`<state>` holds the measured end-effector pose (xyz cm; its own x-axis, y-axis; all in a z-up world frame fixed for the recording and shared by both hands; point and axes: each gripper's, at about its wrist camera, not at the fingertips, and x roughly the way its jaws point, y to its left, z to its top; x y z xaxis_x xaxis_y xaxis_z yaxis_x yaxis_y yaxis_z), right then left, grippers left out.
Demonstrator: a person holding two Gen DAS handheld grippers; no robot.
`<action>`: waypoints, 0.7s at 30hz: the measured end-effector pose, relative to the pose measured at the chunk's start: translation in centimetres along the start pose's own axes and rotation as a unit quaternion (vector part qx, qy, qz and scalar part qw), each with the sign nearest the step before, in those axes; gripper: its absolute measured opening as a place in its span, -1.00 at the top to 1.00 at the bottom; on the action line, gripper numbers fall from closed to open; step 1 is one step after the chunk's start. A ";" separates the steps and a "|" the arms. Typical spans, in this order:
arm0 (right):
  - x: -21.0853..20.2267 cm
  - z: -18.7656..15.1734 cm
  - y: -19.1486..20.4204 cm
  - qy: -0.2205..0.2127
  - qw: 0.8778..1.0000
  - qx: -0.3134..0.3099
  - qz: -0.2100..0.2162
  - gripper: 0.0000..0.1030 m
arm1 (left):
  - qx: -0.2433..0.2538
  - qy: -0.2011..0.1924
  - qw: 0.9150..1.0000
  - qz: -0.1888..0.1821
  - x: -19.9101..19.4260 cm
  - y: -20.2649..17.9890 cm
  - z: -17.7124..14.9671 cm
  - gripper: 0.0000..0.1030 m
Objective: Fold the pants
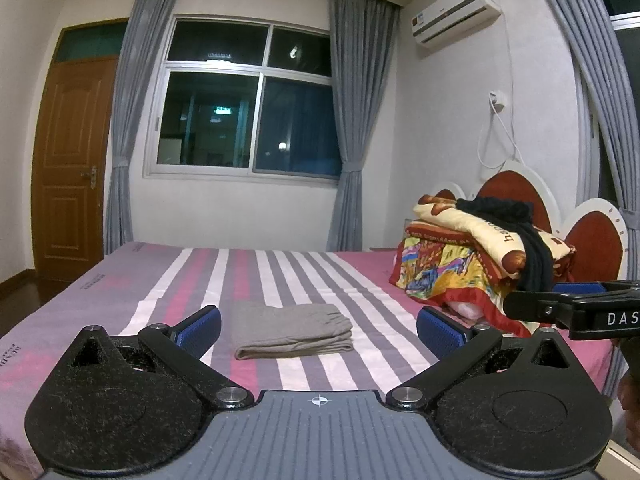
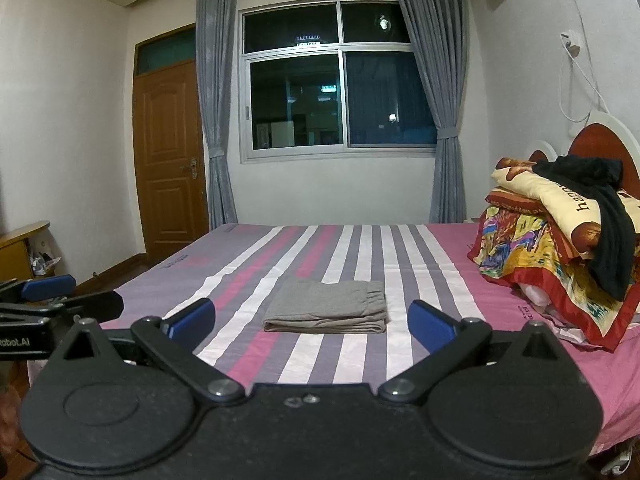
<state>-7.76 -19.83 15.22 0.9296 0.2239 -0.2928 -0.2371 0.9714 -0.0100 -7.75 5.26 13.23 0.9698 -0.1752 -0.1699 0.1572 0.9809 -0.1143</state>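
Since the grey knit pants (image 1: 291, 330) already lie as a compact folded rectangle on the striped pink-and-purple bedsheet (image 1: 160, 280), we hold the left gripper (image 1: 318, 330) and right gripper (image 2: 312, 320) back, fingers spread and empty.

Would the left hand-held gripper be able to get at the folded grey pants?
Probably yes: the left hand-held gripper is open, facing the folded grey pants, with only bare striped sheet between.
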 end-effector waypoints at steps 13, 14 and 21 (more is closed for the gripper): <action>0.1 0.0 0.1 0.000 1.000 0.000 -0.001 -1.00 | 0.000 0.000 1.000 -0.001 0.1 0.1 0.0 -1.00; 0.1 0.0 0.1 0.001 1.000 0.000 -0.001 -1.00 | 0.000 0.000 1.000 -0.002 0.1 0.1 0.0 -1.00; 0.0 -0.1 0.2 0.001 1.000 0.000 0.000 -1.00 | 0.001 -0.001 1.000 -0.001 0.0 0.1 0.0 -1.00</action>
<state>-7.82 -19.64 15.13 0.9289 0.2232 -0.2956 -0.2368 0.9715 -0.0105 -7.78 5.33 13.18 0.9697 -0.1769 -0.1685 0.1593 0.9807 -0.1131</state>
